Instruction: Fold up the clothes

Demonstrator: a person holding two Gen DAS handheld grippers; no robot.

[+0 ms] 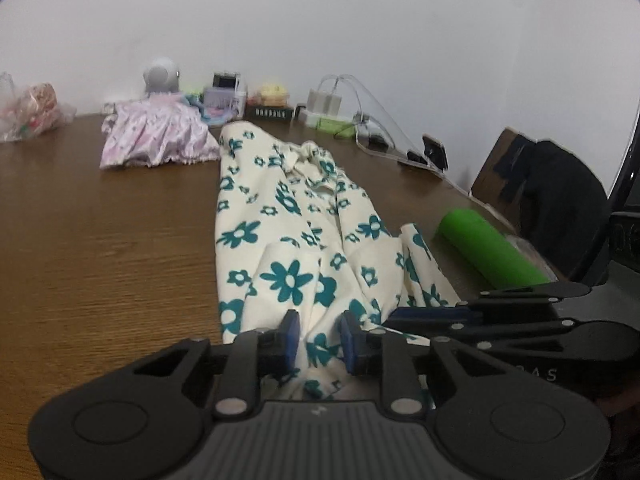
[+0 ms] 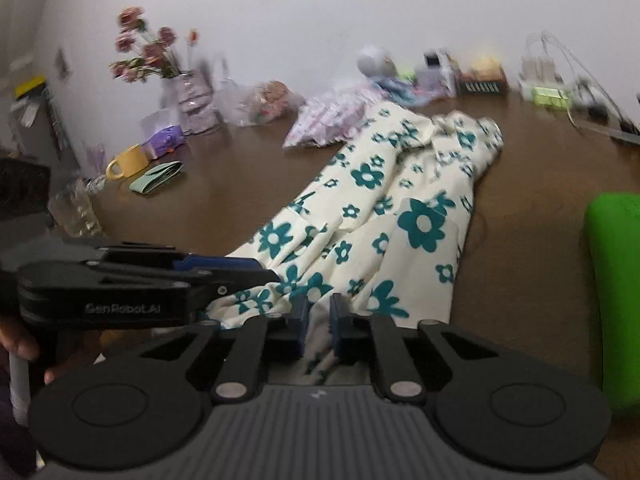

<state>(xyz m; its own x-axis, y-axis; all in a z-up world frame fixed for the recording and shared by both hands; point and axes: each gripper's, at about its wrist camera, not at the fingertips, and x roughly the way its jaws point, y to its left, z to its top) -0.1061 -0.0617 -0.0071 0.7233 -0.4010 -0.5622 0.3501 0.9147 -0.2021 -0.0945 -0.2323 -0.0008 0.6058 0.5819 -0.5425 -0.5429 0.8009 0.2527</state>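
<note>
Both the left gripper (image 1: 320, 334) and right gripper (image 2: 318, 320) sit clamped on the floral garment's (image 1: 280, 216) six-o'clock hem, side by side, probably to fold it toward twelve.

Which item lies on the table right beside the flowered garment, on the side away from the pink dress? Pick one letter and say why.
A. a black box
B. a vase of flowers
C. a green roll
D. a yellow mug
C: in the left wrist view the green roll lies on the wooden table just beside the flowered garment, opposite the pink dress; the yellow mug and the vase stand far off on the other side.
</note>
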